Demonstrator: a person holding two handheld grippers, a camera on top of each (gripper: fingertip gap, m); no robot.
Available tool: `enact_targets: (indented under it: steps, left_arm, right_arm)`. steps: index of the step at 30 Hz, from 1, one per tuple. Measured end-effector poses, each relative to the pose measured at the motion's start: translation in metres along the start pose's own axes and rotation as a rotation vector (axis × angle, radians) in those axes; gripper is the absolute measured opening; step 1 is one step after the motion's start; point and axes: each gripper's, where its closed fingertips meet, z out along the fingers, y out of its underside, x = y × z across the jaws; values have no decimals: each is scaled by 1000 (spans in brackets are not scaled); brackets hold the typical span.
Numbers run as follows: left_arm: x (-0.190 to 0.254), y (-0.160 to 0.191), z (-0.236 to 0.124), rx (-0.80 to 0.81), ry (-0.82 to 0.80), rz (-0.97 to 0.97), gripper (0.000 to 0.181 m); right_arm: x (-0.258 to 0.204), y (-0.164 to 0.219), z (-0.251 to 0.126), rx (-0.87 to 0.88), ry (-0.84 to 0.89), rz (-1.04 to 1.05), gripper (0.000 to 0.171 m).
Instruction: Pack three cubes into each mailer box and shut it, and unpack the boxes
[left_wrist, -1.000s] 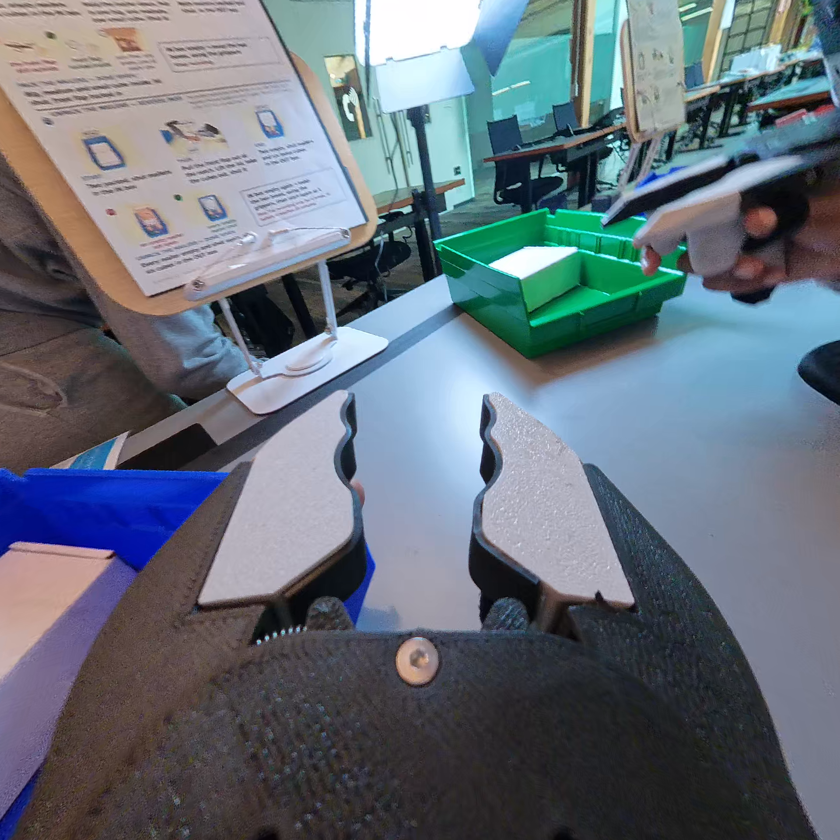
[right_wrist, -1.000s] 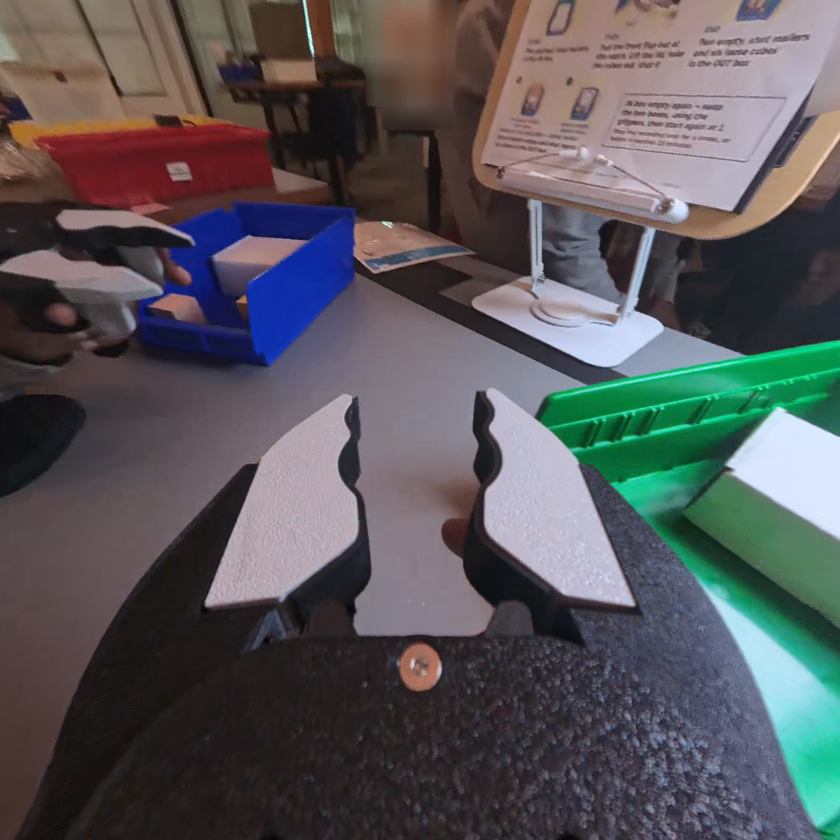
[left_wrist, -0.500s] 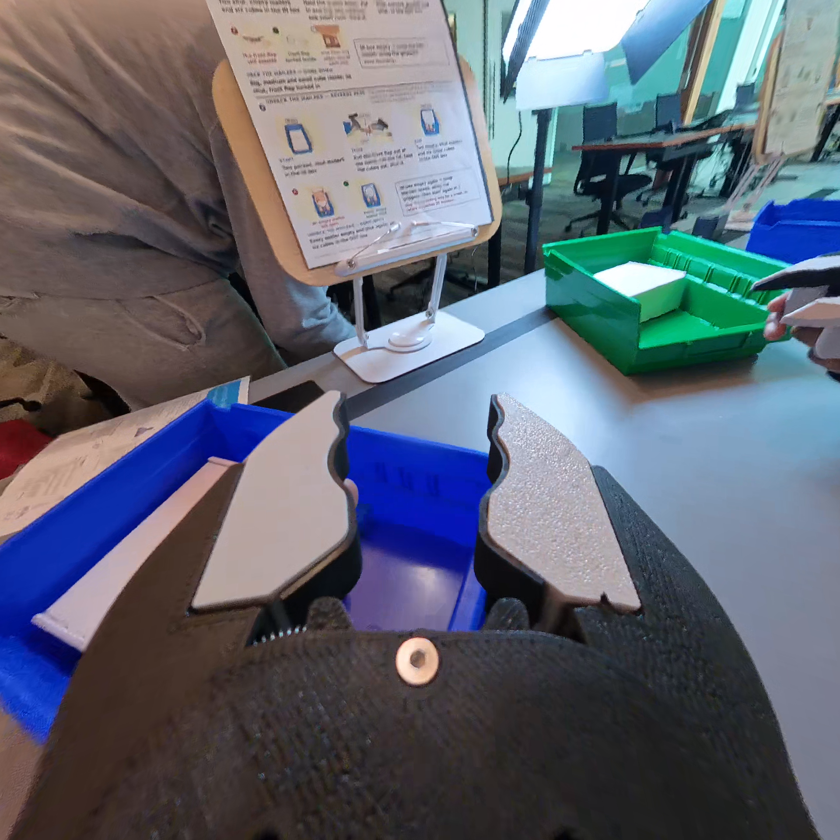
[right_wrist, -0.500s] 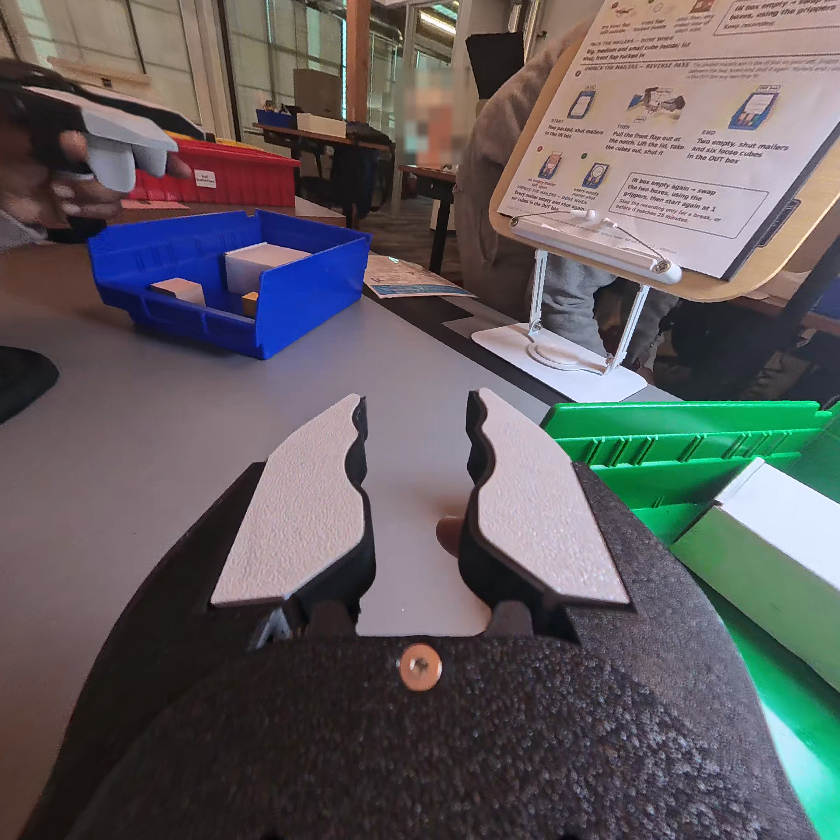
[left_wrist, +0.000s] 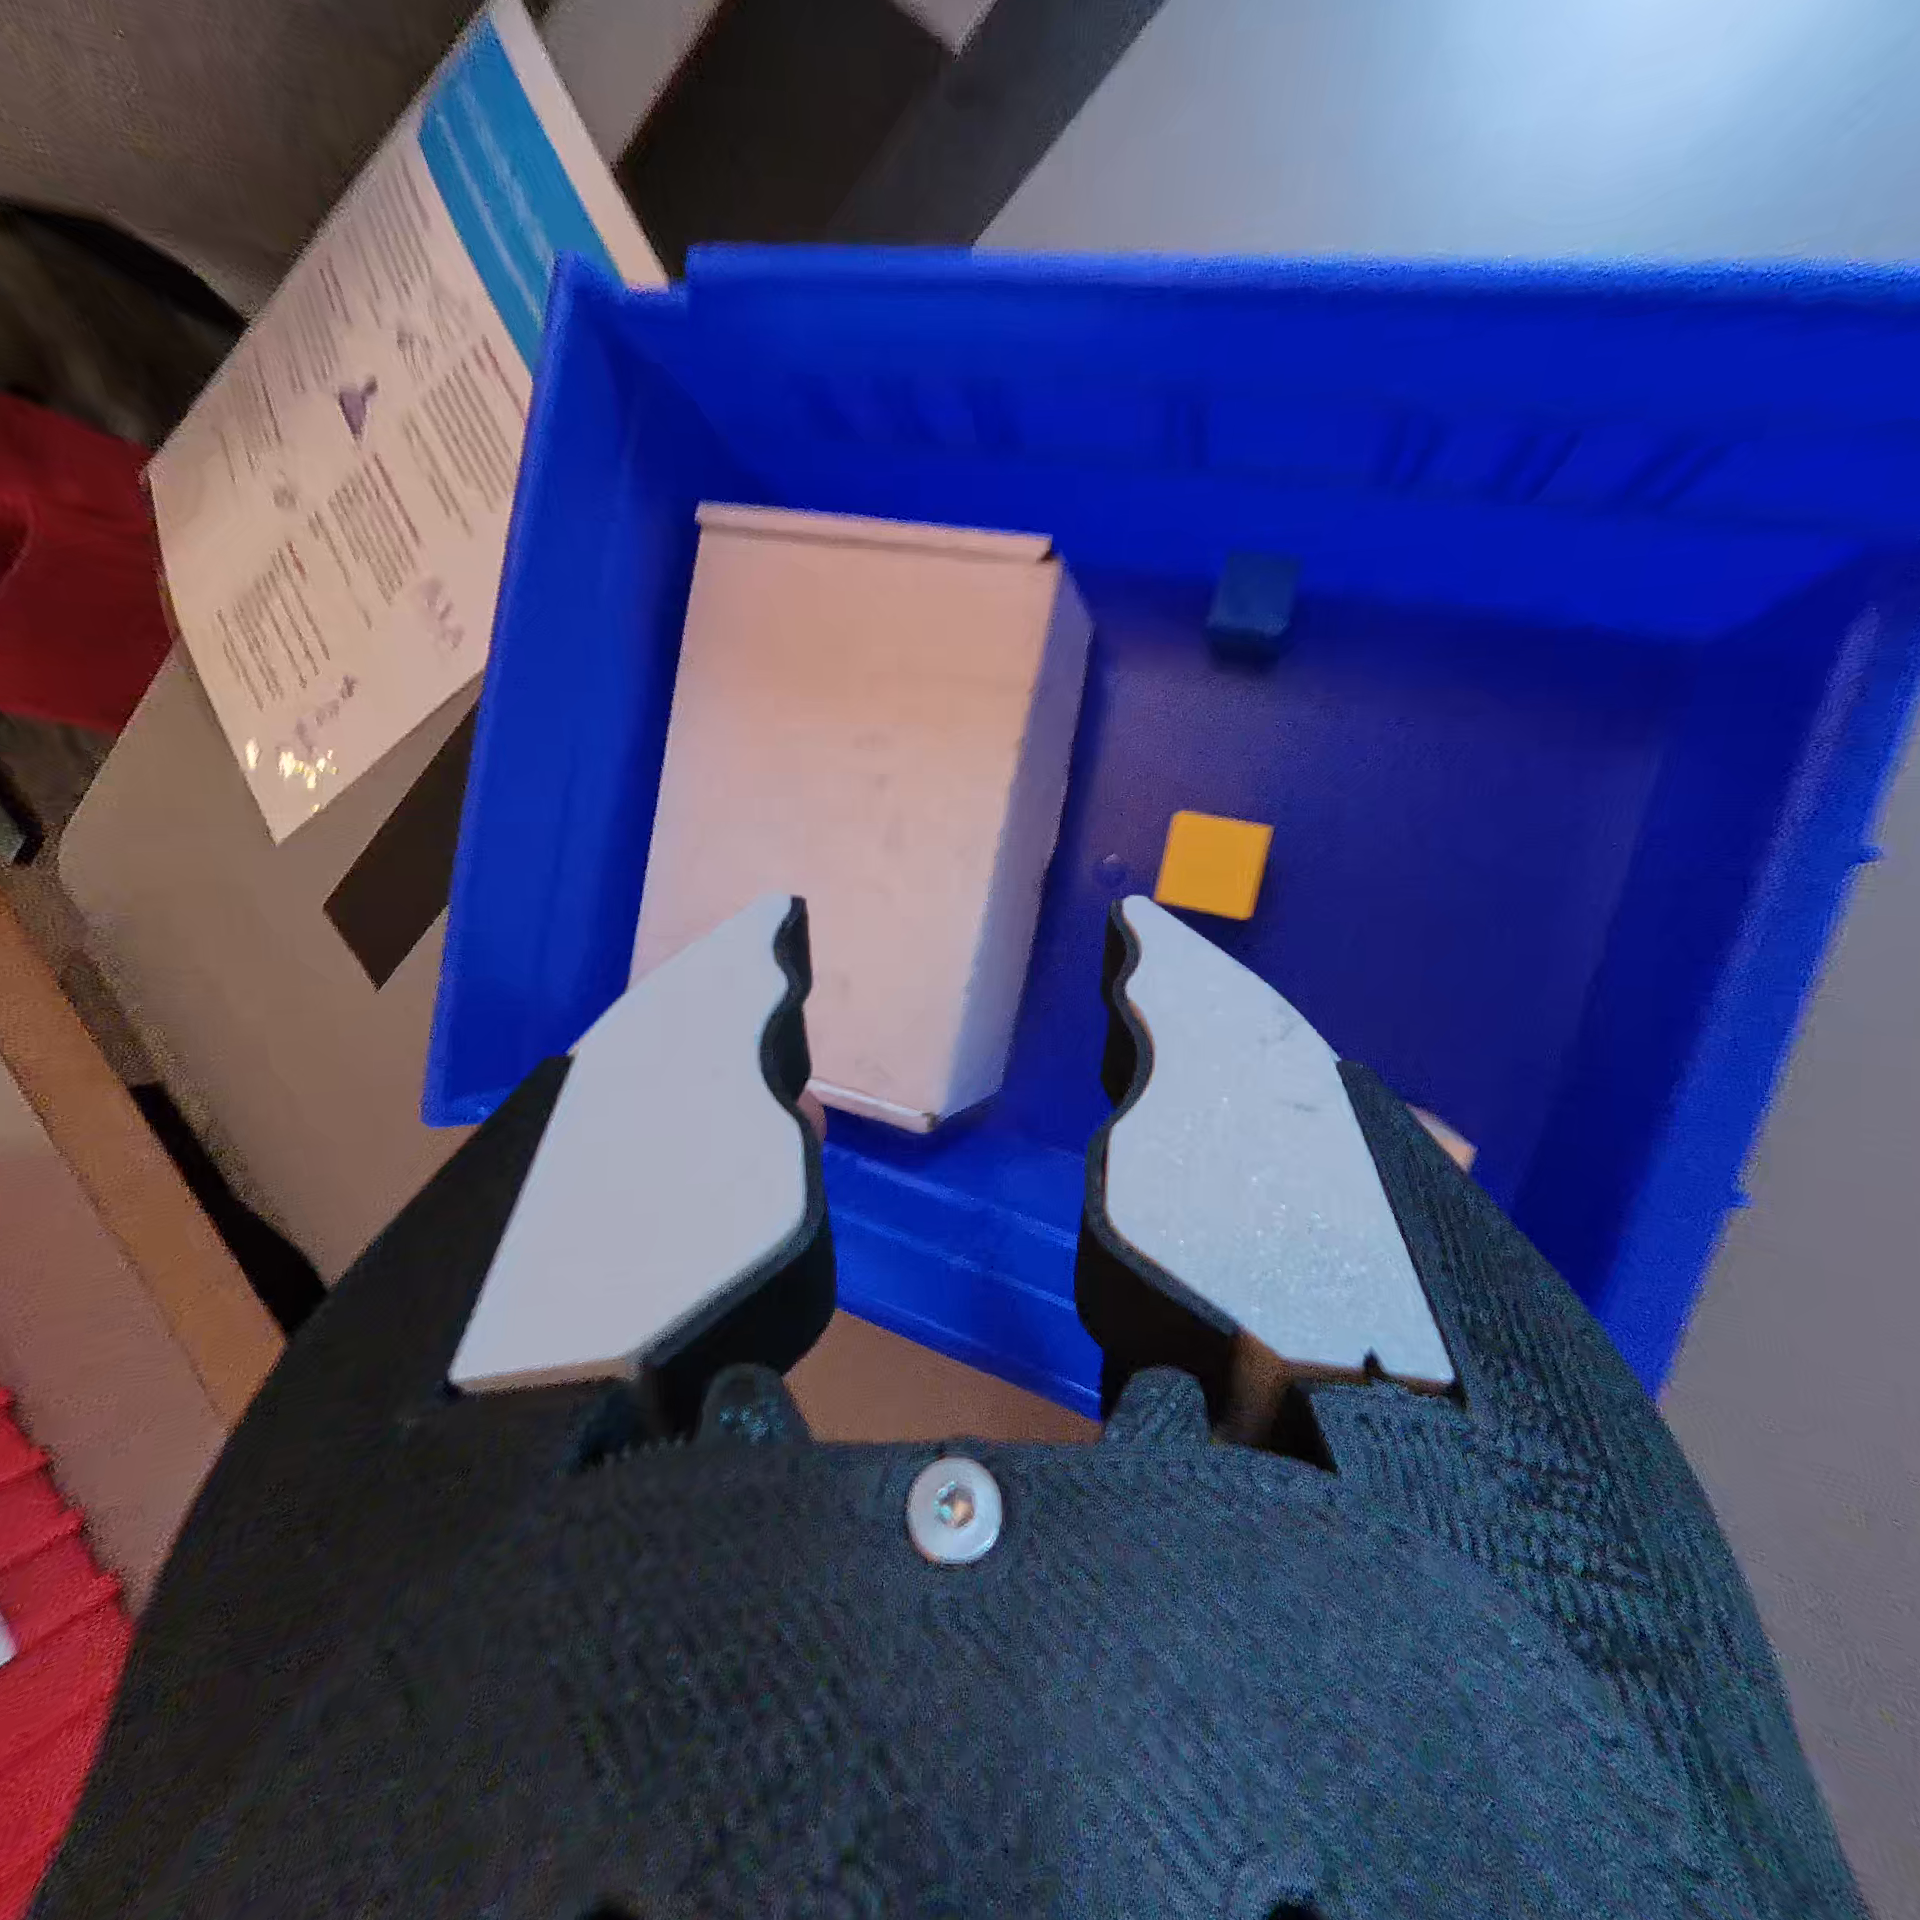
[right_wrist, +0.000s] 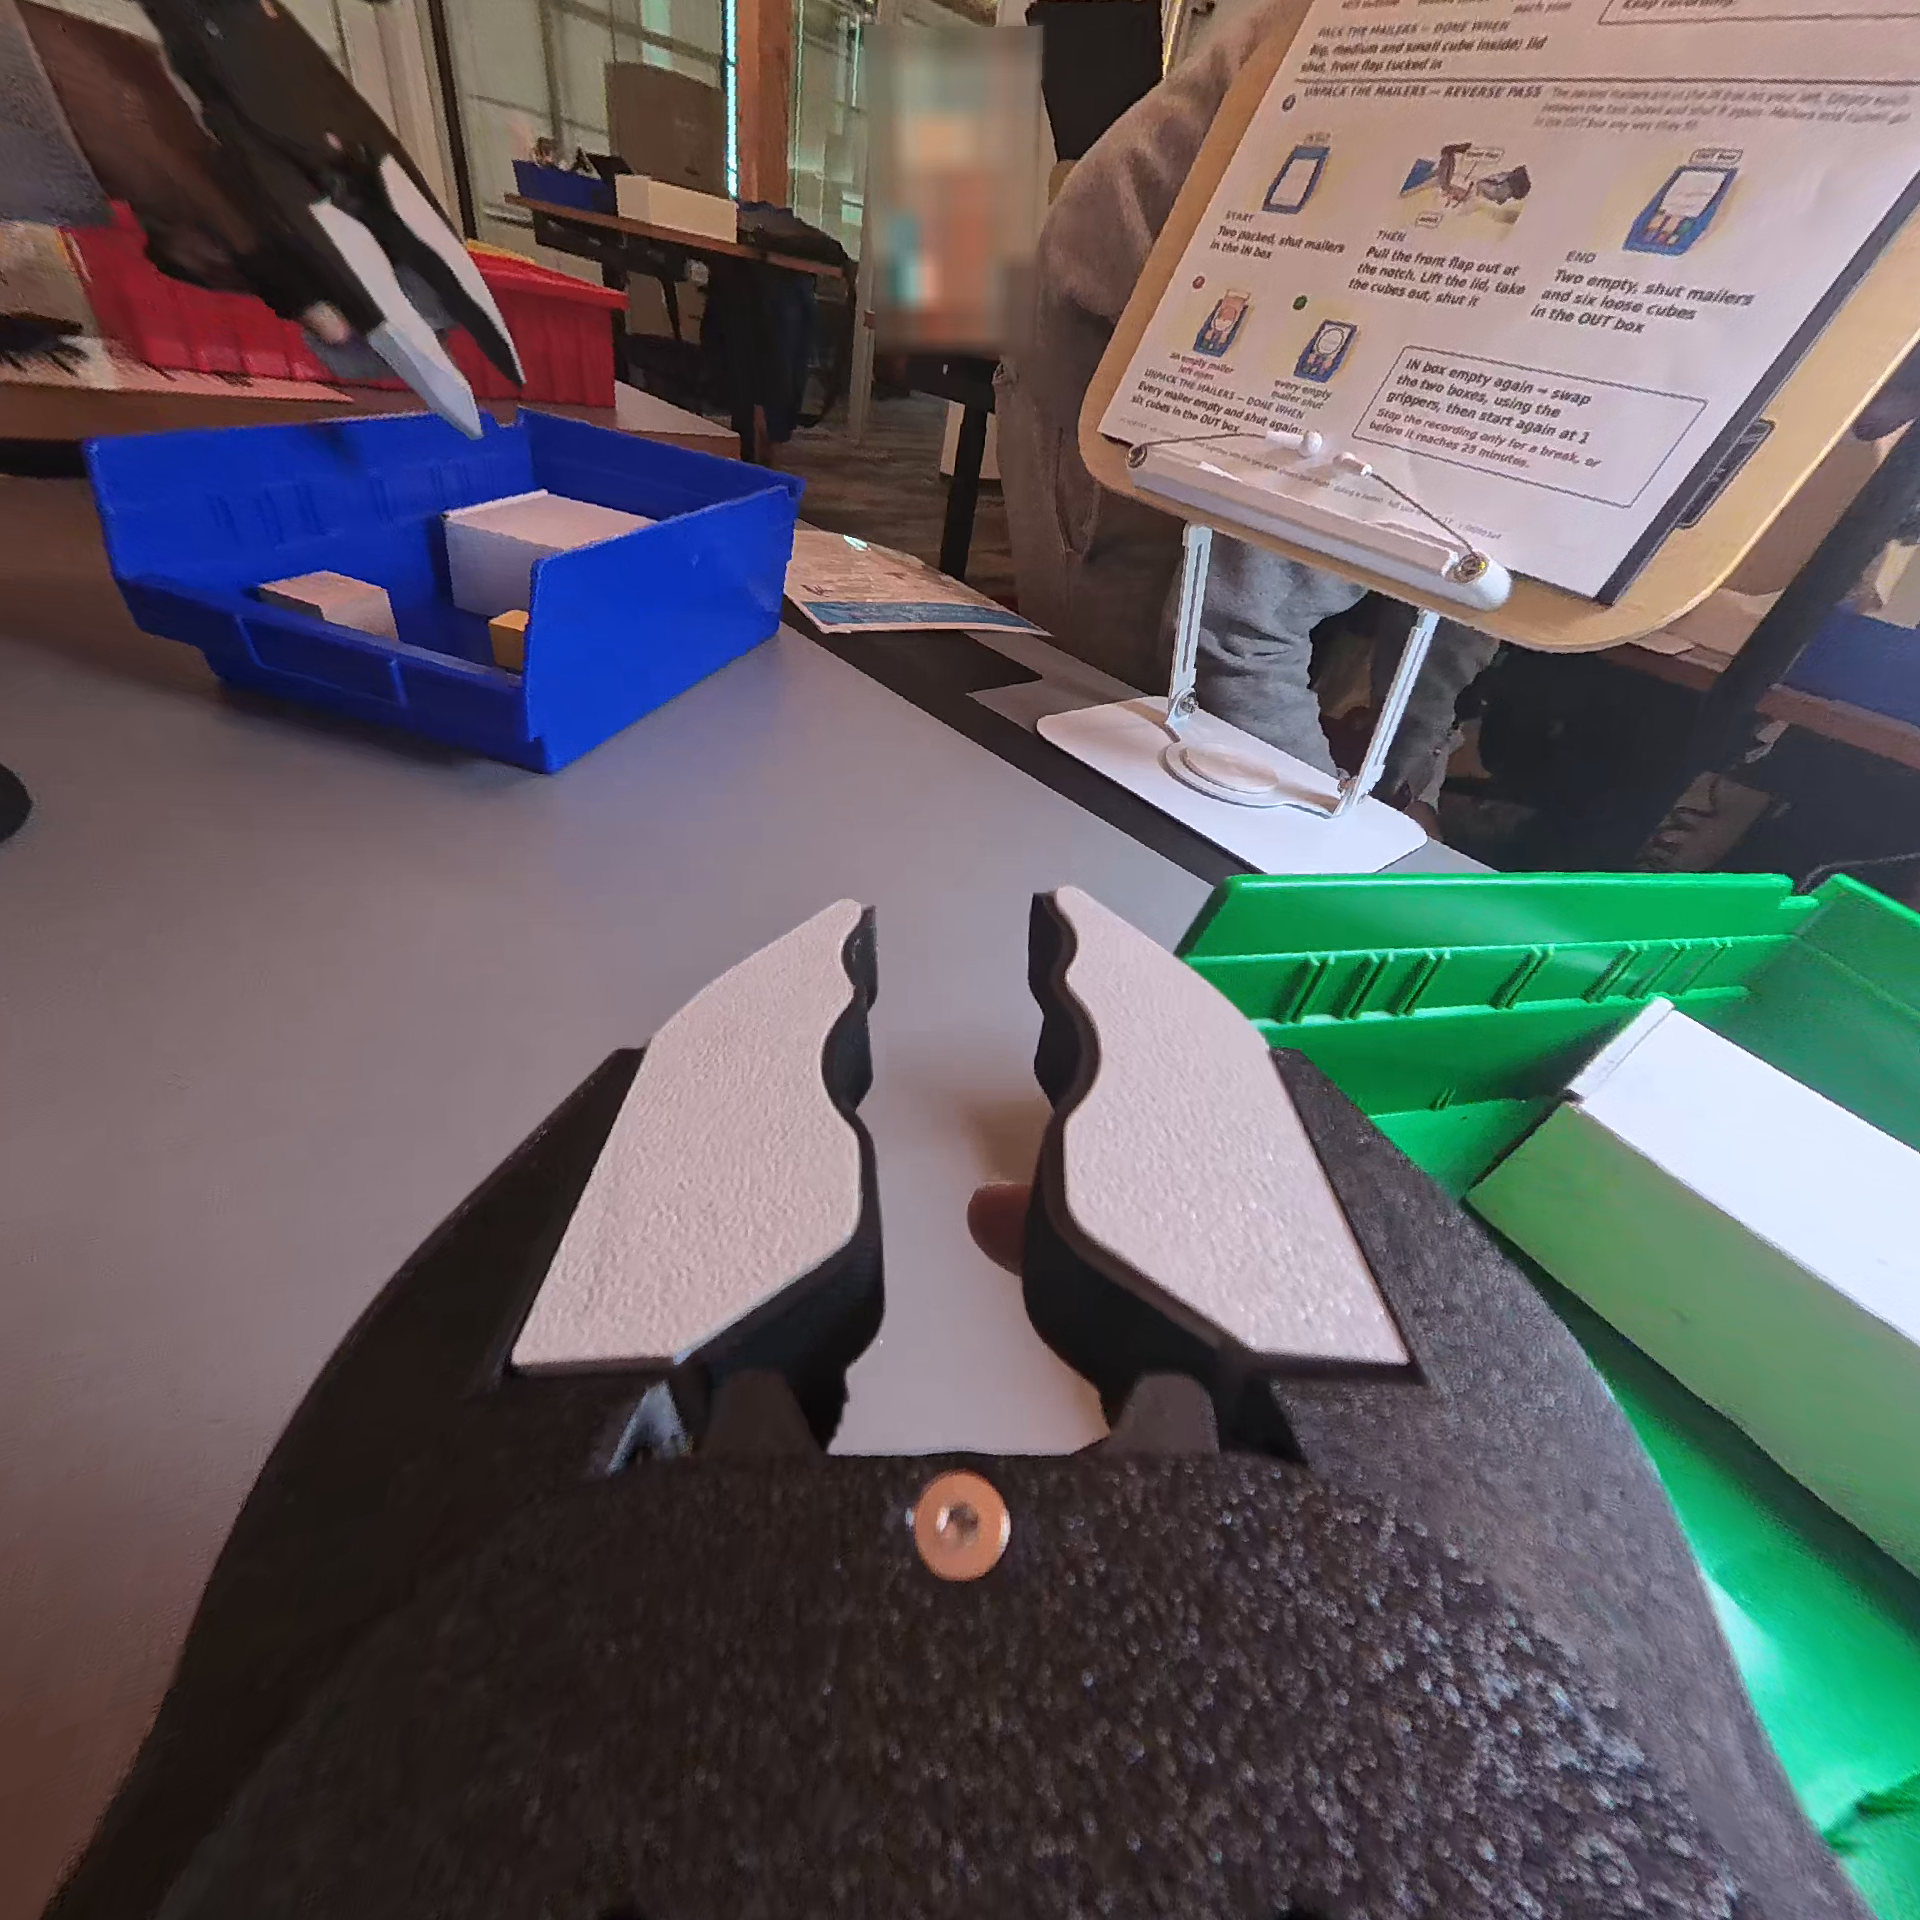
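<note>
My left gripper is open and empty, pointing down into the blue bin. In the bin lie a shut white mailer box, a small orange cube and a small blue cube. A tan cube is mostly hidden behind my right-hand finger. My right gripper is open and empty, low over the grey table beside the green bin, which holds another white mailer box. The right wrist view shows the left gripper above the blue bin.
An instruction sheet on a white stand is at the table's far edge, with a person in grey behind it. A printed paper lies left of the blue bin. A red bin sits beyond it. My hands' fingertips stand some 45 cm from each other. About 9 cm separates my left fingertips from the small orange cube.
My left gripper has swung from facing across the table to pointing down into the blue bin. My right gripper has stayed beside the green bin, its jaws a little closer.
</note>
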Motion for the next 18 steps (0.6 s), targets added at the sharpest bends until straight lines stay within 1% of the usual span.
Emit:
enact_targets:
  steps: [1, 3, 6, 9, 11, 13, 14, 16, 18]
  left_arm:
    - [-8, 6, 9, -41, -17, 15, 54]
    - [-12, 17, 26, -110, 25, 53, 62]
    - [-22, 28, 47, -222, 40, 89, 80]
    - [-30, 32, 62, -312, 69, 120, 103]
    - [-35, 38, 70, -390, 110, 110, 114]
    - [-40, 43, 78, -455, 148, 105, 120]
    - [-39, 45, 81, -480, 180, 103, 118]
    - [-36, 45, 87, -510, 236, 97, 121]
    - [-38, 49, 94, -553, 226, 141, 125]
  right_arm:
    - [-1, 3, 1, -10, -2, -9, 26]
    - [-7, 5, 2, -10, -27, -18, 26]
    - [-12, 6, 3, -7, -50, -8, 26]
    - [-13, 11, 5, -27, -57, -4, 26]
    - [-13, 14, 5, -32, -67, 9, 26]
    - [-12, 18, 6, -43, -69, 24, 26]
    - [-12, 20, 7, -48, -69, 25, 26]
    - [-11, 22, 6, -57, -68, 25, 26]
    - [-11, 24, 6, -63, -74, 34, 26]
